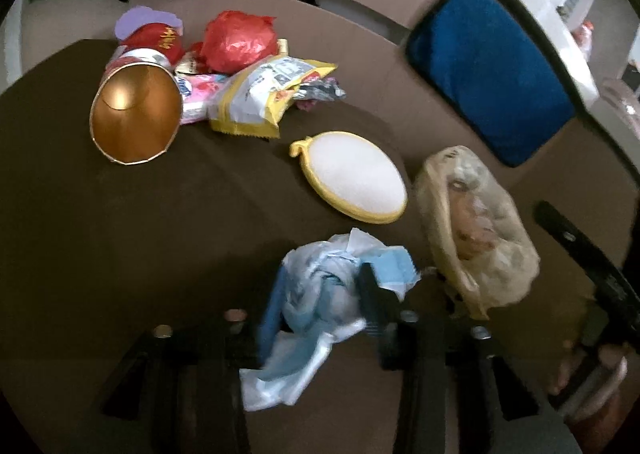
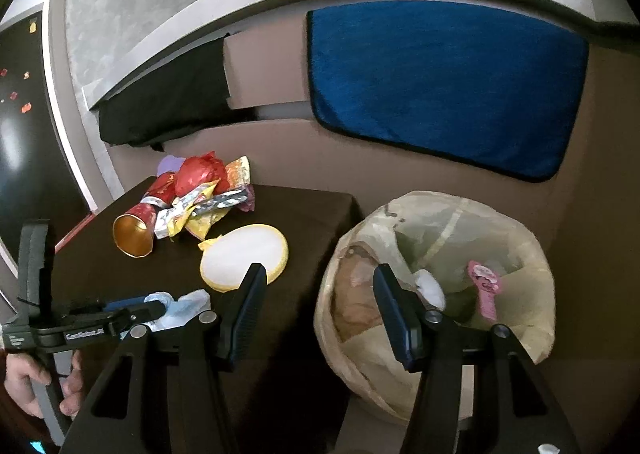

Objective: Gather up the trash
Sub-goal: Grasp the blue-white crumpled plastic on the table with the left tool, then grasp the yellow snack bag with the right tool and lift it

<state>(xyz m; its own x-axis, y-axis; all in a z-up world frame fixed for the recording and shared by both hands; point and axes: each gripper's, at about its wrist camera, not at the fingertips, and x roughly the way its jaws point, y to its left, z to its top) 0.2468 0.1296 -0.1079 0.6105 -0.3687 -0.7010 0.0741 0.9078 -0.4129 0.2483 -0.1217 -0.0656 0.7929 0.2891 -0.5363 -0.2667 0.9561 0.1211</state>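
My left gripper [image 1: 320, 286] is shut on a crumpled blue-and-white wrapper [image 1: 320, 294] low over the brown table [image 1: 120, 254]; the right wrist view shows that wrapper [image 2: 180, 306] at its fingertips. My right gripper [image 2: 320, 274] is open and holds nothing, hanging over the gap between the table edge and the bin. The bin [image 2: 360, 314], lined with a beige bag, stands right of the table and holds a pink wrapper [image 2: 486, 290] and a white wad [image 2: 430, 288]. At the table's far side lie a red can [image 1: 136, 117], a red crumpled wrapper [image 1: 236, 39] and a yellow-white snack packet [image 1: 260, 93].
A round white pad with a yellow rim [image 1: 352, 177] lies mid-table, between the trash pile and the bin [image 1: 500, 274]. A blue cushion [image 2: 440, 85] leans on the beige sofa back behind. A person's hand [image 2: 24, 386] grips the left tool's handle.
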